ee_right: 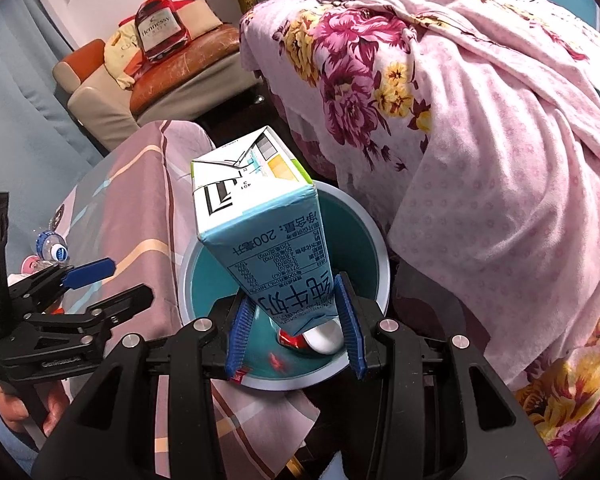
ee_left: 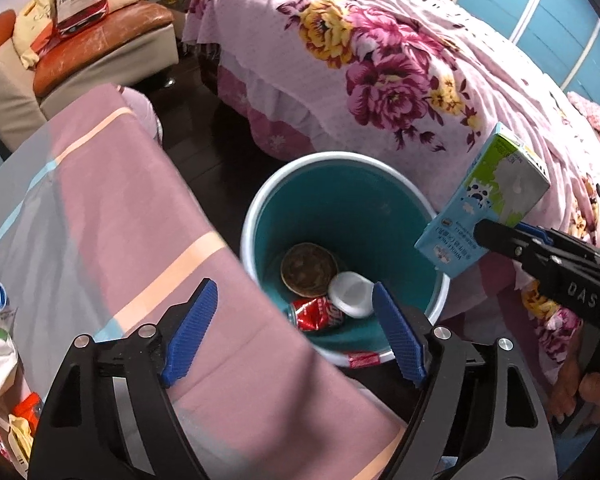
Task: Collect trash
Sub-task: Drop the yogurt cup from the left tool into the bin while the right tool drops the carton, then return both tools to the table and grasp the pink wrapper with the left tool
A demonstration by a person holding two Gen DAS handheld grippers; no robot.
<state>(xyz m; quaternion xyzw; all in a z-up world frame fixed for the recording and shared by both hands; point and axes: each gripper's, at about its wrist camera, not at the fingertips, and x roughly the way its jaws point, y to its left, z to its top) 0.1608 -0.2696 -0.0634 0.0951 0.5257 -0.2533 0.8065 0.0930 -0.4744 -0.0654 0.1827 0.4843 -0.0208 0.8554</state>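
Bedding in pink florals fills the right side, the bed [ee_left: 380, 60] draped almost to the floor, and a striped cloth covers the table [ee_left: 112, 216] on the left. Between them, on the dark floor, the teal bin [ee_left: 340, 200] is seen from above, already holding a round tin [ee_left: 309, 269], a crushed red can [ee_left: 318, 314] and a white lid [ee_left: 350, 294].

Over the bin's rim, the milk carton [ee_right: 256, 232] is gripped near its lower end by the right tongs [ee_right: 294, 320], both blue pads pressed against its narrow sides, its folded top pointing away from the camera. It is judged to be light, probably empty, with stiff but crushable card walls and a smooth printed skin; a hold low on the flat faces, as is seen now, should be secure without much squeeze. Since it hangs above the opening, only a release looks to be needed, and little can go wrong beyond a bounce off the rim.

The left tongs [ee_left: 296, 332] are spread wide, with nothing between the pads, poised above the table edge and the bin.
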